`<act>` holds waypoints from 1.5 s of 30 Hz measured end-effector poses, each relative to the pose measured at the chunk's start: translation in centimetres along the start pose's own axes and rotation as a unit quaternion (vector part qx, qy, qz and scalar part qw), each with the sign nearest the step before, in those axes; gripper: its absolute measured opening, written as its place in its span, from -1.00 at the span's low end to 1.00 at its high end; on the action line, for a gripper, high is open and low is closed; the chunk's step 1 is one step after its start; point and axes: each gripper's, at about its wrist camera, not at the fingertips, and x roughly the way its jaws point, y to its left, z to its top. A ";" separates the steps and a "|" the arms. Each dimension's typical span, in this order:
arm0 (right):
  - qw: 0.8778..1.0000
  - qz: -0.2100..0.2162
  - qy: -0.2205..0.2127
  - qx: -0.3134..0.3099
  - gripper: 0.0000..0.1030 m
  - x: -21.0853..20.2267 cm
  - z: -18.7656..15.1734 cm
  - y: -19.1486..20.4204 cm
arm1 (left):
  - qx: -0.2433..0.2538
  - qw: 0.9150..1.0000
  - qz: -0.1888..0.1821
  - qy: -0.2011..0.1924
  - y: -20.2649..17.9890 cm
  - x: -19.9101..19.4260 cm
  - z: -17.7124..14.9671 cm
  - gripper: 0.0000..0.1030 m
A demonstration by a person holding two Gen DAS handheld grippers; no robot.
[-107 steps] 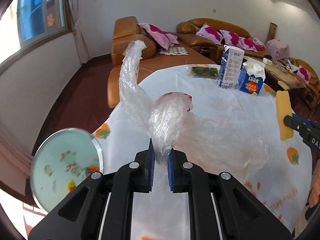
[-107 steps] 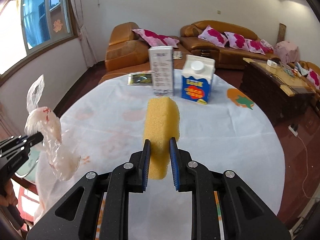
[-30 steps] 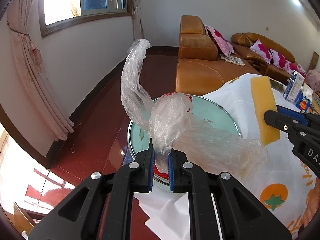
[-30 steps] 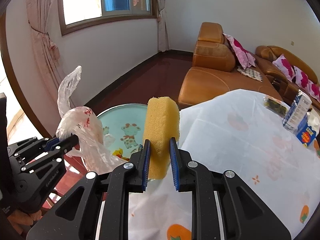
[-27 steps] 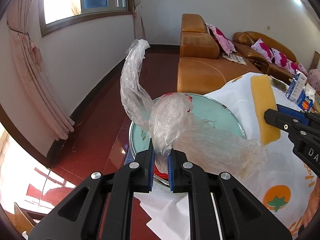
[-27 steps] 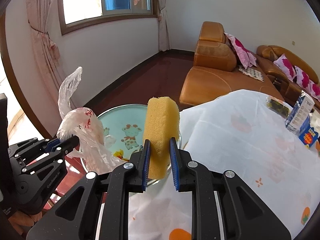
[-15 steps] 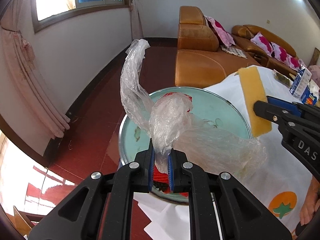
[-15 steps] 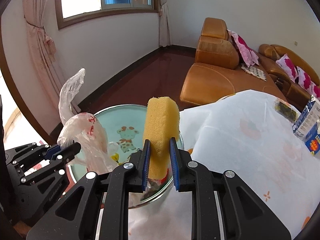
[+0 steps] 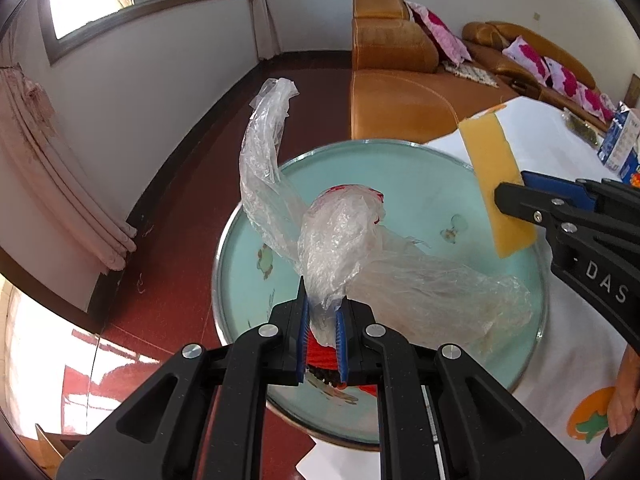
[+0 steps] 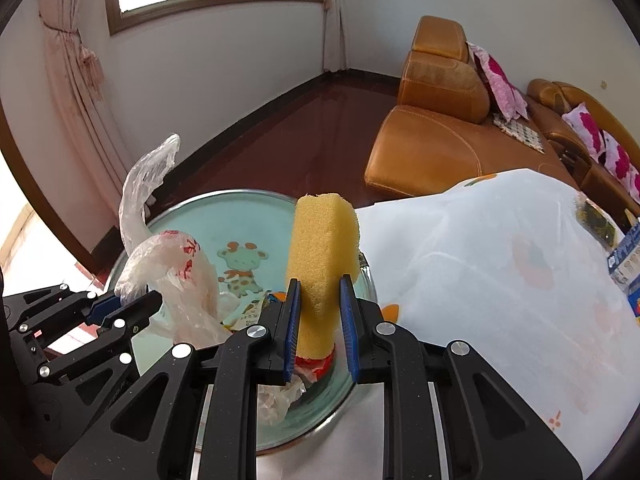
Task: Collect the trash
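A crumpled clear plastic bag (image 9: 340,240) with red print is pinched in my left gripper (image 9: 322,312), which is shut on it above a round light-green basin (image 9: 400,184) with cartoon animals. The same plastic bag (image 10: 176,264) and left gripper (image 10: 132,304) show at the left of the right wrist view. My right gripper (image 10: 319,300) is shut on a yellow sponge (image 10: 322,256), held upright over the basin (image 10: 240,224) near its right rim. The sponge (image 9: 496,184) also shows at the right of the left wrist view. Wrappers (image 10: 308,360) lie inside the basin.
A table under a white cloth (image 10: 500,264) with orange prints adjoins the basin on the right. Cartons (image 9: 620,144) stand at its far end. Orange leather sofas (image 10: 436,120) with pink cushions lie beyond. Dark red floor (image 9: 192,152) and a curtain (image 9: 52,176) are to the left.
Both grippers have swung from over the table to above the basin and sunk toward it, still holding the bag and the sponge. The basin now fills more of both views.
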 end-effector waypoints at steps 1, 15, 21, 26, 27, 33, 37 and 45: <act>1.000 0.001 0.004 -0.001 -0.61 0.4 0.0 0.0 | 0.001 1.000 -0.002 0.003 -0.1 0.3 -0.1 -0.79; 1.000 0.015 0.024 -0.004 -0.33 1.9 -0.1 -0.4 | 0.019 1.000 -0.001 0.010 -0.8 1.1 -0.5 -0.22; 1.000 0.007 0.011 0.007 -0.27 0.4 -0.1 -1.1 | 0.017 1.000 0.004 0.000 -0.8 0.0 -0.5 -0.05; 0.999 -0.006 0.002 0.039 0.17 -1.4 -0.6 -2.4 | 0.016 1.000 0.019 -0.007 -1.1 -1.1 -0.9 0.28; 0.999 -0.009 0.000 0.042 0.19 -1.8 -0.8 -2.6 | 0.014 1.000 0.022 -0.011 -1.1 -1.5 -1.0 0.33; 0.997 -0.021 -0.005 0.072 0.38 -3.7 -2.0 -3.9 | 0.001 0.999 0.035 -0.024 -1.1 -3.3 -1.6 0.63; 0.996 -0.020 -0.007 0.089 0.49 -5.2 -3.1 -4.4 | -0.017 0.999 0.043 -0.025 -1.1 -4.5 -2.4 0.75; 0.995 -0.015 -0.011 0.101 0.57 -8.5 -5.5 -4.4 | -0.016 0.998 0.046 -0.032 -2.1 -7.6 -4.4 0.79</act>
